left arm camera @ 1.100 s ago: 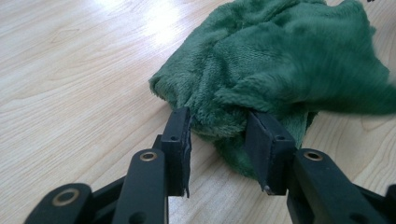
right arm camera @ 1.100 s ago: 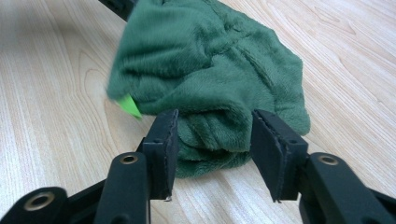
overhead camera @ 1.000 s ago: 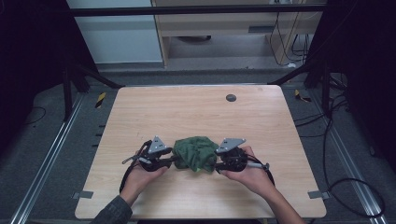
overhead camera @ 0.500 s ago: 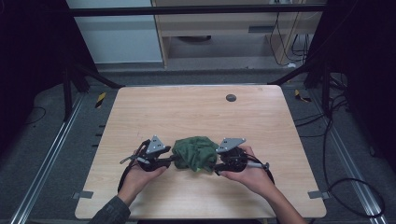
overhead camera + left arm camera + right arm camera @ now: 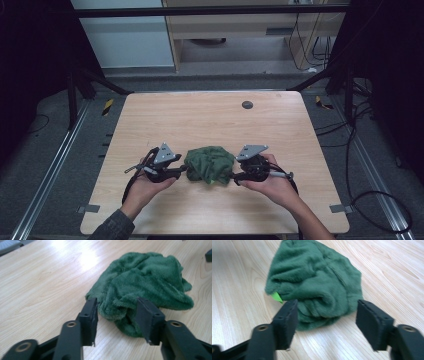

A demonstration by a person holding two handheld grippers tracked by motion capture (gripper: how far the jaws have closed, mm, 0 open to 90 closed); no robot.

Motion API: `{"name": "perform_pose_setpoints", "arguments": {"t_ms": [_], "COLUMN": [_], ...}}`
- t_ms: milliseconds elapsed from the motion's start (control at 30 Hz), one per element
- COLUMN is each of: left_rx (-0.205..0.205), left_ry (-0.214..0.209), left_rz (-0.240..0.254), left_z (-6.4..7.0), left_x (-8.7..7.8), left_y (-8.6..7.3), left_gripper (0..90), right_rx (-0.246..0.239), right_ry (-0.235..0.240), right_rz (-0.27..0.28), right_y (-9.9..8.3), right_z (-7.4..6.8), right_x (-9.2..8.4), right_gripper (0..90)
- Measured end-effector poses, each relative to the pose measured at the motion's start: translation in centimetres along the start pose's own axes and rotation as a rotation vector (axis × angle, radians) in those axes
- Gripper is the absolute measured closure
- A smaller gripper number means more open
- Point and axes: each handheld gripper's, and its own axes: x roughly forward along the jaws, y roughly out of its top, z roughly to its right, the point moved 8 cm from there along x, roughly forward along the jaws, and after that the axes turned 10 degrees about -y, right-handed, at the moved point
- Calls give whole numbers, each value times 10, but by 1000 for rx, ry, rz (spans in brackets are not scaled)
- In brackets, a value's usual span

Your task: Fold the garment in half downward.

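The jaws of the left gripper (image 5: 184,171) are standing partly apart and have just been opening, a fold of the green towel (image 5: 210,165) lying between them; whether the pads (image 5: 90,315) are touching it I cannot tell. The right gripper (image 5: 235,176) jaws are gaping wider, also just opening, straddling the towel's edge unpressed. The right gripper view is showing a bright green tag (image 5: 276,297), its writing unreadable. The towel is sitting bunched near the desk (image 5: 210,120) front.

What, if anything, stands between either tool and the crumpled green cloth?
Nothing visible. The left tool and right tool sit right at opposite edges of the green cloth, jaws apart and just opening, with cloth partly between them and bare table around.
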Motion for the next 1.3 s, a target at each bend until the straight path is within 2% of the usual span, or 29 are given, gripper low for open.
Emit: {"name": "perform_pose_setpoints", "arguments": {"t_ms": [33,67,133,167,200,300,333,433,633,900,1033,1100,1133,1267,1300], "left_rx": [3,9,5,5,7,0,-11,-28,-37,-54,-81,-82,-89,-107,-115], "left_ry": [1,9,14,14,20,22,19,25,22,22,26,25,31,50,60], "left_rz": [-9,-17,-30,-30,-35,-50,-60,-66,-87,-136,-152,-157,-159,-160,-162], "left_z": [-1,-2,-4,-4,-6,-7,-8,-11,-13,-23,-34,-36,-39,-51,-57], "left_x": [-1,-2,-4,-4,-7,-10,-11,-14,-15,-16,-16,-15,-15,-14,-13], "left_y": [0,1,3,3,4,5,5,3,-2,-17,-26,-27,-28,-32,-33], "left_gripper": [509,484,390,364,333,241,217,183,144,97,80,72,70,70,70], "right_rx": [0,4,16,16,33,41,56,55,51,50,90,96,115,136,152], "right_ry": [0,-8,-36,-36,-51,-64,-69,-73,-81,-100,-118,-122,-139,-151,-162], "right_rz": [0,-9,-20,-20,-47,-52,-40,-31,-33,-70,-90,-94,-106,-125,-138], "right_y": [0,-1,-2,-2,-5,-5,-5,-6,-10,-25,-38,-39,-43,-47,-49], "right_z": [0,3,11,11,16,20,25,28,34,48,64,67,75,85,92], "right_x": [0,0,-1,-1,-2,-3,-6,-8,-13,-19,-18,-17,-15,-10,-5], "right_gripper": [324,282,189,189,124,106,81,76,72,68,73,75,86,94,103]}}
